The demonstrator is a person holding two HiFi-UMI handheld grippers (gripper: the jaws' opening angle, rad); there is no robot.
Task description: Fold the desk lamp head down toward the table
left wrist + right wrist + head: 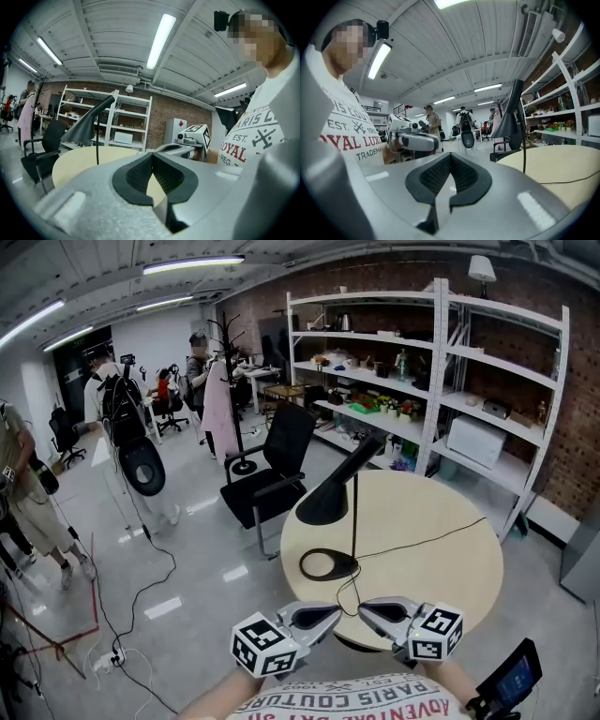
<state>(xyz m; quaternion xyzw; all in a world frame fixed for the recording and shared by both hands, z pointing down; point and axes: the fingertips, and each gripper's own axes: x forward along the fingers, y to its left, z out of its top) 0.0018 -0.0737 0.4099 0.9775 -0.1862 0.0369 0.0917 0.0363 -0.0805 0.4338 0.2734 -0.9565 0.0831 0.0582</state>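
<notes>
A black desk lamp stands on the round beige table (pixel 441 559). Its ring base (pixel 327 564) lies near the table's left edge, and a thin stem rises to the cone-shaped head (pixel 325 503), which hangs from a slanted arm. The lamp's cable (pixel 412 545) runs across the tabletop. My left gripper (pixel 333 613) and right gripper (pixel 366 608) are at the table's near edge, tips pointing at each other and almost meeting, short of the lamp base. Both are shut on nothing. The lamp head (pixel 88 127) shows left of the left gripper (pixel 152 154), and the lamp head (pixel 513 119) right of the right gripper (pixel 450 155).
A black office chair (pixel 274 474) stands just beyond the table's left side. Metal shelves (pixel 427 362) with boxes and small items line the brick wall behind. A coat rack (pixel 228 381) and several people are at the far left. Cables trail over the floor (pixel 141 587).
</notes>
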